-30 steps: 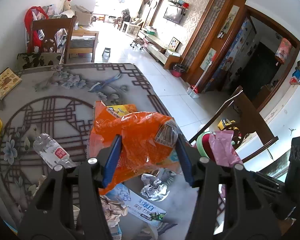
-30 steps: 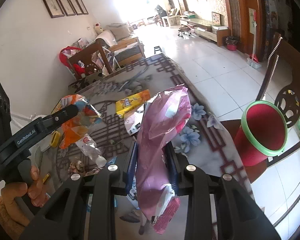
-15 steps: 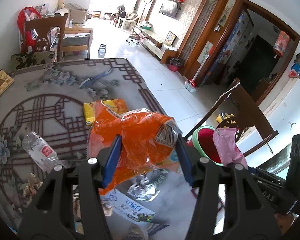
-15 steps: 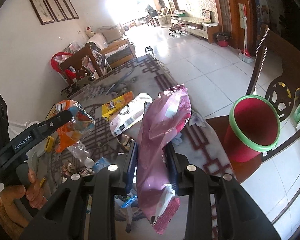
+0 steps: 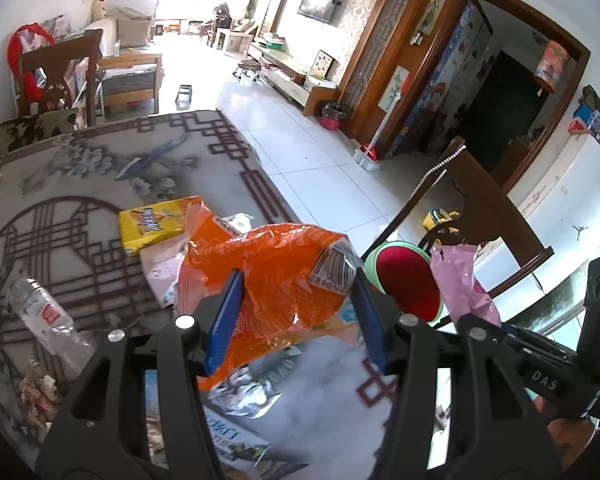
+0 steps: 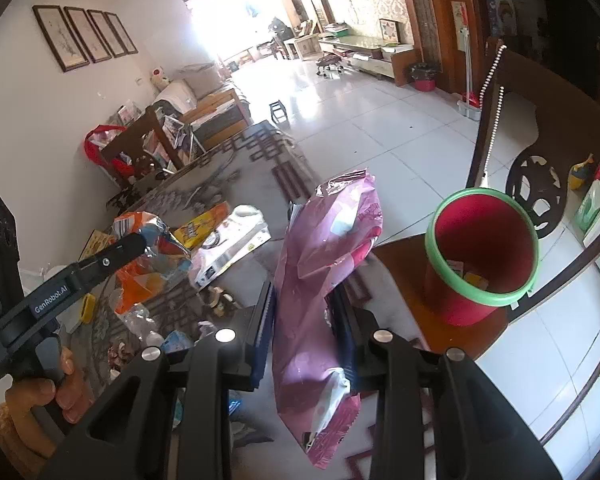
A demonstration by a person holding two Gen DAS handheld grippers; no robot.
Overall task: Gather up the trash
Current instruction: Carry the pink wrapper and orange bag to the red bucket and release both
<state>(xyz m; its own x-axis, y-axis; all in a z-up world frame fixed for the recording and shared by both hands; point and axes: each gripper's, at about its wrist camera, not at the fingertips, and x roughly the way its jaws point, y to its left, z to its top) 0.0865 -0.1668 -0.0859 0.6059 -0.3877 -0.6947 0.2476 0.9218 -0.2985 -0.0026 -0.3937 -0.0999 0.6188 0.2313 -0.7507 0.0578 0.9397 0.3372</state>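
My left gripper (image 5: 296,308) is shut on a crumpled orange snack bag (image 5: 268,280), held above the patterned table (image 5: 80,160). The right gripper (image 6: 304,320) is shut on a long pink wrapper (image 6: 324,264) that hangs down between its blue pads. A red bin with a green rim (image 6: 480,256) stands on a wooden chair seat to the right of the table, and some scraps lie inside it. In the left wrist view the bin (image 5: 408,280) shows just behind the orange bag, with the pink wrapper (image 5: 460,280) beside it.
On the table lie a yellow packet (image 5: 152,224), a clear plastic bottle (image 5: 48,320), a white box (image 6: 232,248), crumpled foil (image 5: 248,392) and paper scraps. The dark wooden chair back (image 6: 540,128) rises behind the bin. White tiled floor stretches to the right.
Both grippers have moved to the right across the table toward the red bin, each still holding its wrapper. The bin now looms larger and nearer in both views.
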